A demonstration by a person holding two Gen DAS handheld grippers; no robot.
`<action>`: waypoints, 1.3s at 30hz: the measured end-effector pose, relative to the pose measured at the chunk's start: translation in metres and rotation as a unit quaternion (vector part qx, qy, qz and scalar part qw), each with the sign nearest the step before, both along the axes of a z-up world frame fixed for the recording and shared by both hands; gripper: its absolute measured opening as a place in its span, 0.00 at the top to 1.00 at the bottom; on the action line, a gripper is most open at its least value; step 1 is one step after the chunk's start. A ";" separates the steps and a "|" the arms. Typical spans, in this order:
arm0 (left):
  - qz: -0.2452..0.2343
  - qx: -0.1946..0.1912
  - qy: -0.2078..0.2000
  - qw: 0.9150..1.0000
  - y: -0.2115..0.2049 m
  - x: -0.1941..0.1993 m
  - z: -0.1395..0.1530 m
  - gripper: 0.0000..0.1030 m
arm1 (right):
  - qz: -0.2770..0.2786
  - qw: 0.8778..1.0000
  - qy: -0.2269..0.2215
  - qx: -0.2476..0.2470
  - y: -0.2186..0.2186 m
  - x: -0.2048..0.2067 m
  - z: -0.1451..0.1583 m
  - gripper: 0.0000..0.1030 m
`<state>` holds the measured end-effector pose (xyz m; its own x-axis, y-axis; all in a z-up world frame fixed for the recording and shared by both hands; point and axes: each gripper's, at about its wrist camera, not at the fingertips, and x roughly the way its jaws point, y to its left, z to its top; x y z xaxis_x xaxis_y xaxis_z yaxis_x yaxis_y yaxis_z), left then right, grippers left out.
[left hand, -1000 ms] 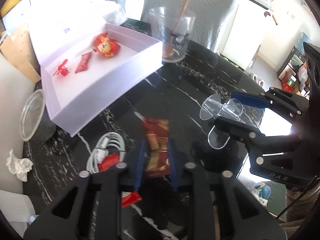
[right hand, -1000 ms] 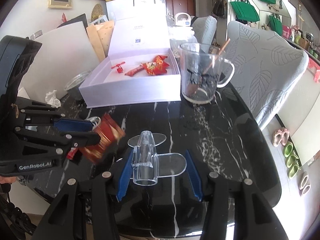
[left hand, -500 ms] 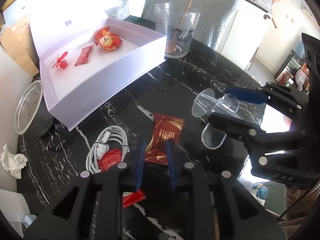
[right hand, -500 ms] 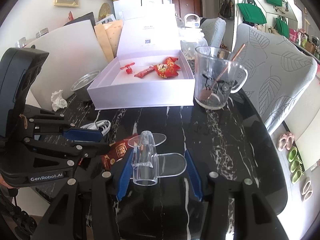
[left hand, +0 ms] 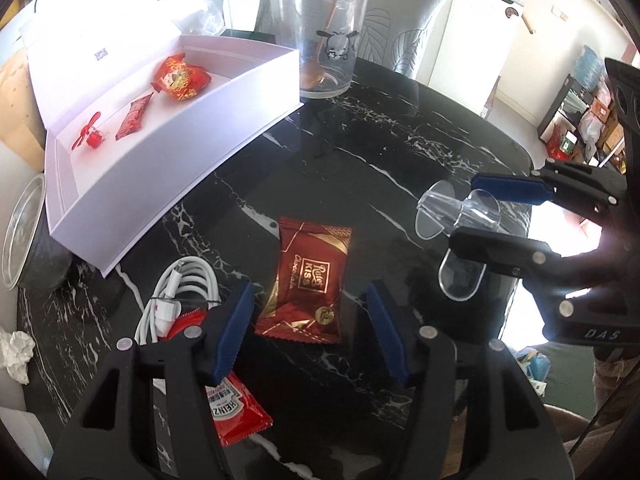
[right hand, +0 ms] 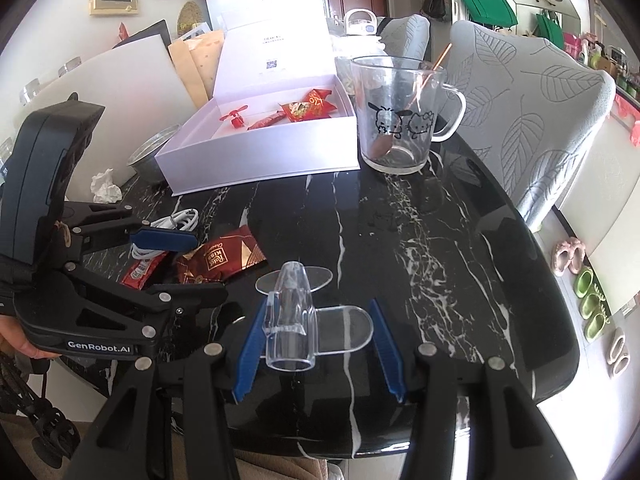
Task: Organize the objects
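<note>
Your black marble table (left hand: pixel 420 148) is only part sorted. The open white gift box (left hand: pixel 224 92) at its far side holds three red items: a crinkled snack packet (left hand: pixel 180 78), a slim sachet (left hand: pixel 134 116) and a small red fan (left hand: pixel 90 136). A glass mug (right hand: pixel 394 116) with a spoon stands just beside the box.

Left out, as I judge it, are the coiled white cable (left hand: pixel 180 292), the Heinz ketchup sachet (left hand: pixel 234 408) and the dark red chocolate packet (left hand: pixel 308 280), which lies flat between your left gripper (left hand: pixel 308 328), whose jaws have just been opening and stand clear of it.

Your right gripper (right hand: pixel 320 344) stays clamped on a clear acrylic stand (right hand: pixel 296 316).
</note>
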<state>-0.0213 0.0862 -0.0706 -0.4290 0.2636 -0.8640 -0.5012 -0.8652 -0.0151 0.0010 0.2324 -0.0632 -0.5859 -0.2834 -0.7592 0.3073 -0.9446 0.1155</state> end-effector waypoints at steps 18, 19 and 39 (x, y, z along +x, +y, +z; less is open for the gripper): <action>-0.045 0.024 0.032 0.998 0.008 0.001 -0.003 0.71 | -0.003 1.000 -0.015 -0.016 0.006 -0.004 -0.011 0.49; -0.043 0.023 0.031 0.998 0.009 0.000 -0.003 0.71 | -0.003 1.000 -0.014 -0.017 0.007 -0.003 -0.010 0.49; -0.005 0.049 0.016 0.999 -0.008 -0.004 0.006 0.81 | -0.003 1.000 0.006 -0.011 0.001 -0.006 0.005 0.49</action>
<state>-0.0257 0.0786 -0.0642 -0.4527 0.3507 -0.8198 -0.5118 -0.8551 -0.0832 -0.0051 0.2336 -0.0578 -0.5960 -0.2965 -0.7462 0.3038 -0.9435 0.1323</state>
